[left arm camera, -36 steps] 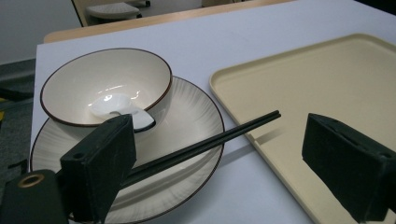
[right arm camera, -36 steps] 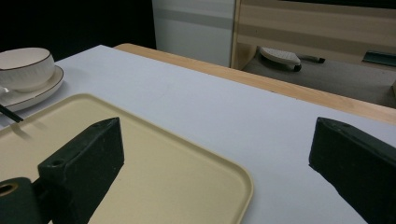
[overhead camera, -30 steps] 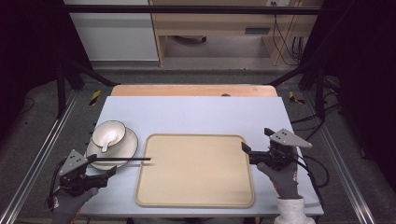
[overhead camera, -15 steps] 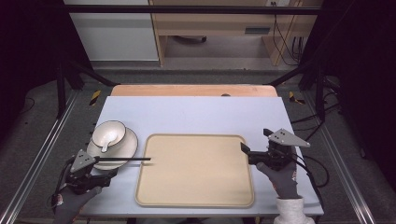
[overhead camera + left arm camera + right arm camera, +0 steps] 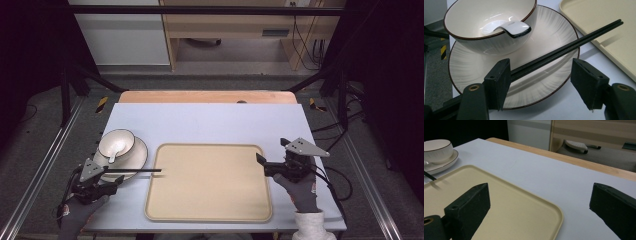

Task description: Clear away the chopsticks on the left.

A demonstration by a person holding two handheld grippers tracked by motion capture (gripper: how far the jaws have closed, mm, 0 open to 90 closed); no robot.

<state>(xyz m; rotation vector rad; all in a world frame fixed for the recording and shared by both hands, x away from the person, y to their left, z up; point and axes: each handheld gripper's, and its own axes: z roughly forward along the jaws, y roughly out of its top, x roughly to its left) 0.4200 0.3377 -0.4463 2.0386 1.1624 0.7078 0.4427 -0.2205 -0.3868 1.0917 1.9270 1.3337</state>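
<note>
Two black chopsticks lie side by side across the plate, their far tips reaching out past its rim toward the tray. In the left gripper view they run between the jaws of the left gripper: the near ends sit against the inner face of the left-hand pad, while the right-hand pad stands clear of them with white plate showing in the gap. The jaws have just been closing with the sticks between them, but they do not pinch the sticks from both sides, so the tool counts as unclenched.

On the plate stands a white bowl with a thin brown rim, and a white spoon with a dark edge rests inside it. The plate carries the same brown line around its edge and faint ribbing on its surface.

From the high view, the left gripper sits at the near left of the pale table, just beside the plate, with the chopsticks pointing right over the tray's left edge. The right gripper hovers at the tray's right edge, well apart from the dishes. Its jaws are spread wide, with nothing between them.

No brand, label or writing can be read on any of these things.
</note>
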